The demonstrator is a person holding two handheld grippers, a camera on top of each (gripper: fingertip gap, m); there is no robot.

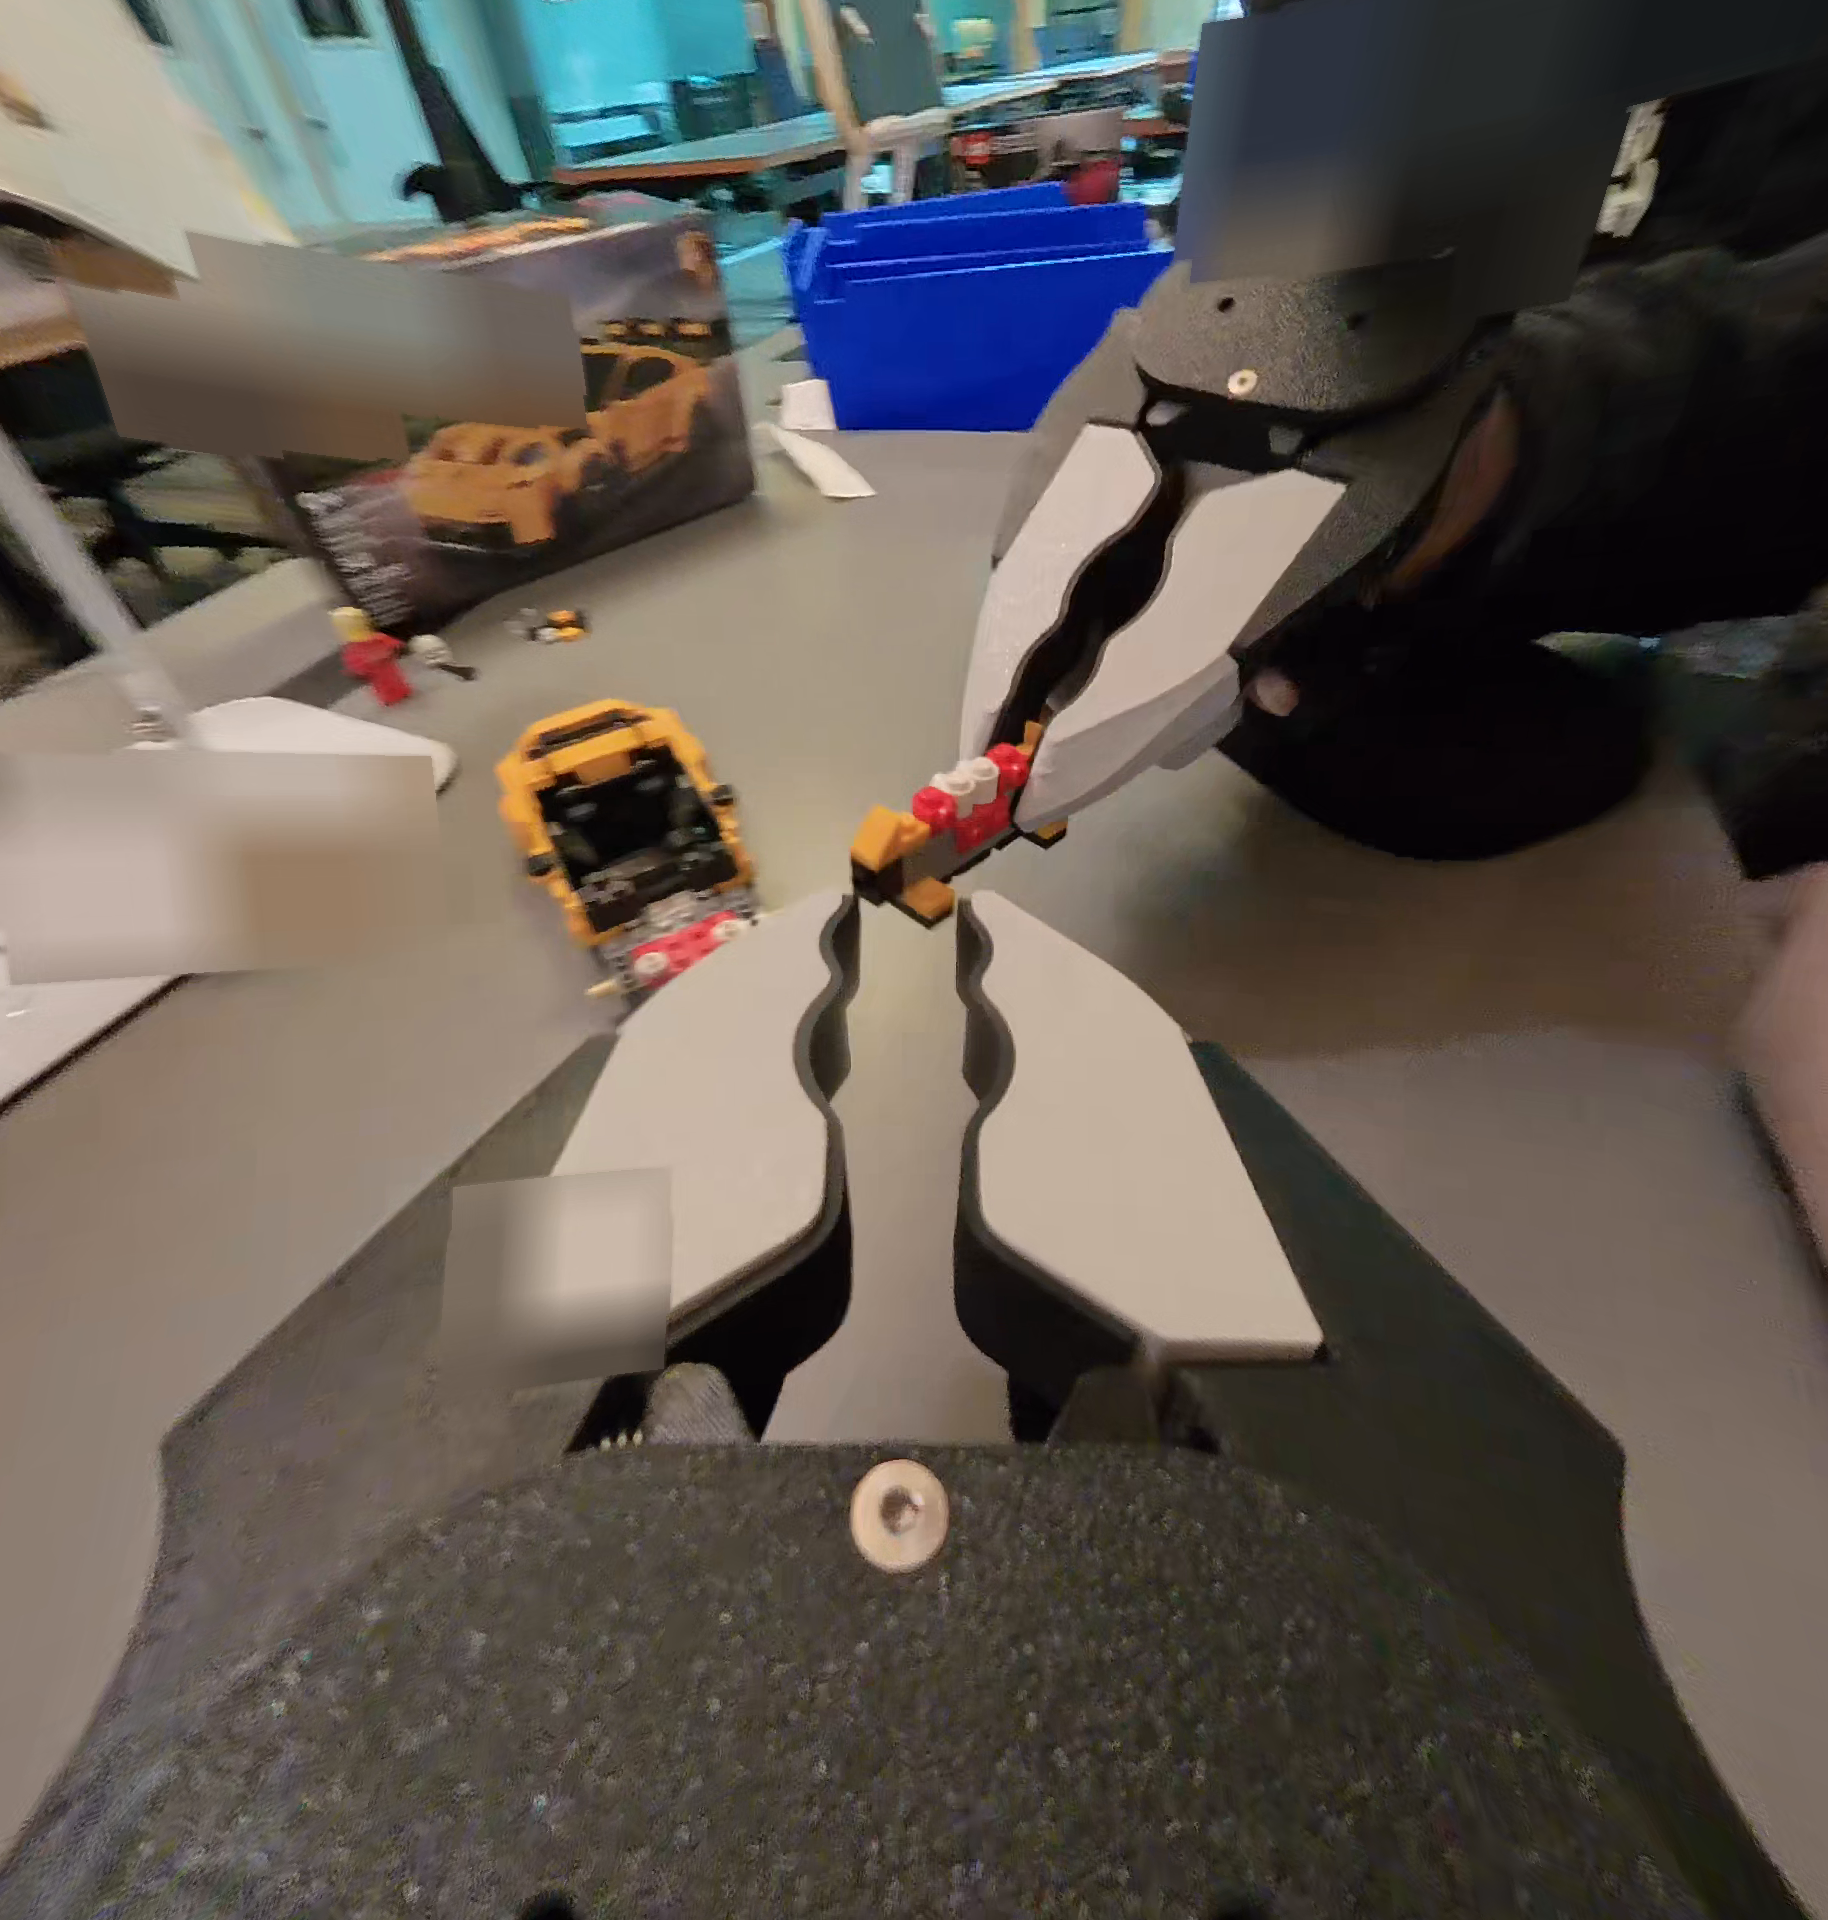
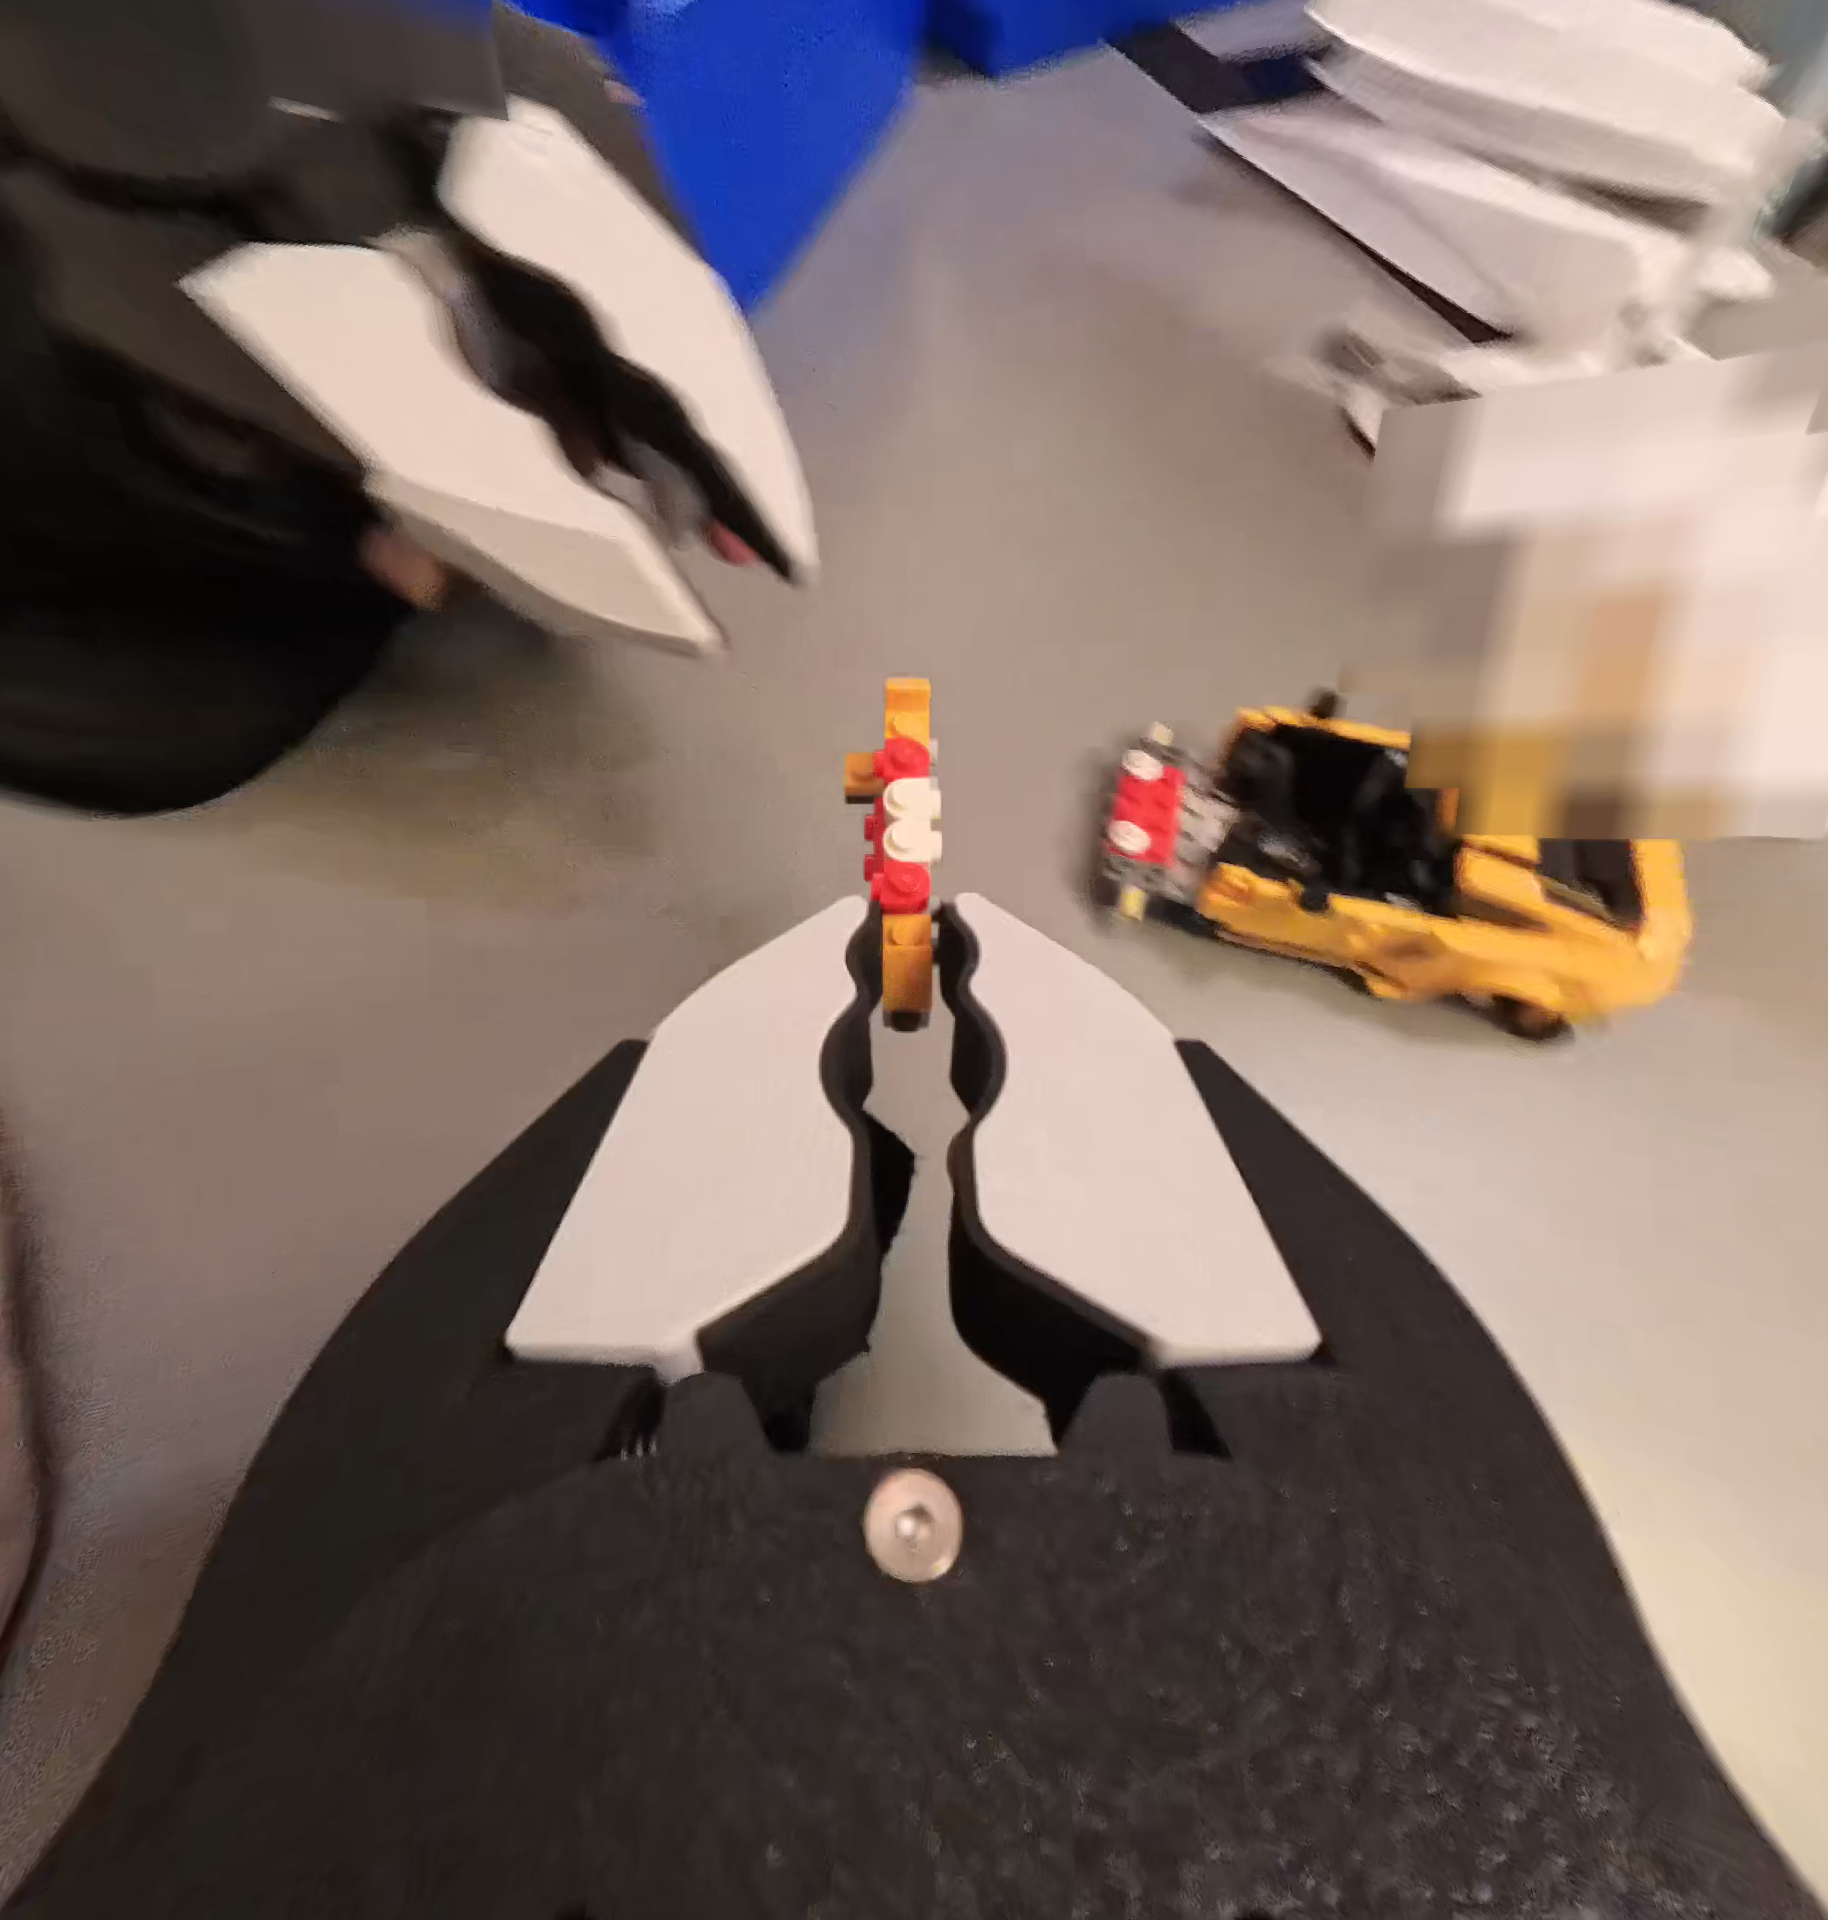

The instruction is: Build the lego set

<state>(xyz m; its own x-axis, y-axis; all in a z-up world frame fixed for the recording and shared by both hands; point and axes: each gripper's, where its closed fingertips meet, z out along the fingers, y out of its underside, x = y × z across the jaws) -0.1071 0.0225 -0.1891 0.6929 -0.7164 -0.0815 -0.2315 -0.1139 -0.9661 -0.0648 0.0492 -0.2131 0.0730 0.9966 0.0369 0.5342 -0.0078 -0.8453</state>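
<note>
Held aloft over the grey worktop [image 2: 577,935]: a small strip of red, white and orange plastic bricks [image 2: 905,831], pinched at its orange end by the right tongs [image 2: 905,914]. Left tongs [image 1: 905,909] parted, empty, tips just beside the strip's free end. Light, rigid, probably prone to snapping apart at stud joints; best gripped across flat sides. Nearby on the worktop, a half-built yellow brick car [image 2: 1409,862].
</note>
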